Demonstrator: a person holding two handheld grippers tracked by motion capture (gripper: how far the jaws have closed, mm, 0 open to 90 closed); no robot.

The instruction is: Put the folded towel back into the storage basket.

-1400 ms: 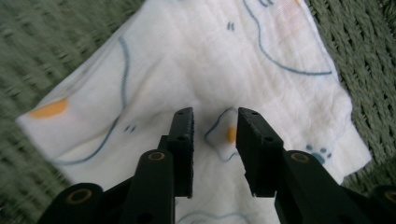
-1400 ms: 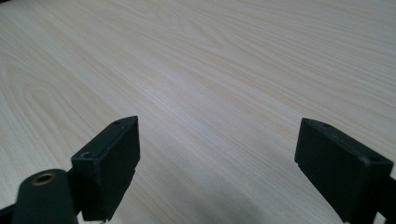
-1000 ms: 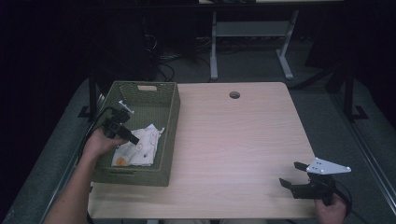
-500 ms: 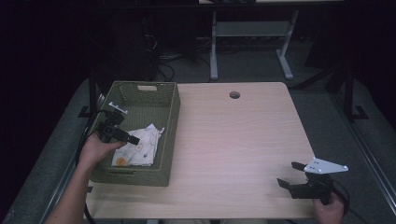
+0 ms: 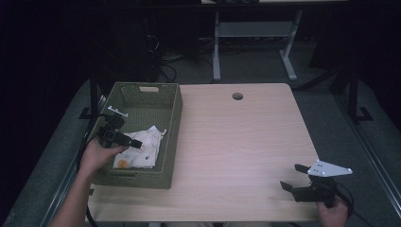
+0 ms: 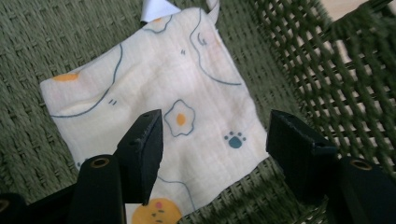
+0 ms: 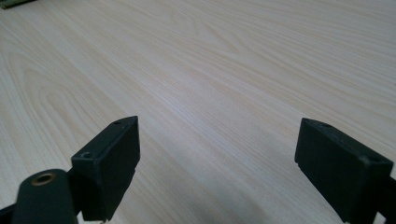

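1. Where the green woven basket (image 5: 173, 124) sits at the table's left edge, a cream cloth (image 6: 154, 107) printed with fried eggs and a paw lies flat on its floor, towards the near end.
2. The left gripper (image 5: 134, 143) hangs over the cloth inside the basket, jaws spread, nothing between them; whether the tips touch the fabric cannot be told.
3. The basket's open-weave wall stands just beside the cloth's edge in the left gripper view.
4. The right gripper (image 5: 293, 178) rests low near the table's (image 5: 246, 142) near right corner, jaws wide apart over bare pale wood.
5. A round cable hole (image 5: 237, 96) sits near the far edge.
6. Beyond lie dark grey floor, white desk legs (image 5: 216, 52) and tangled cables (image 5: 163, 45).
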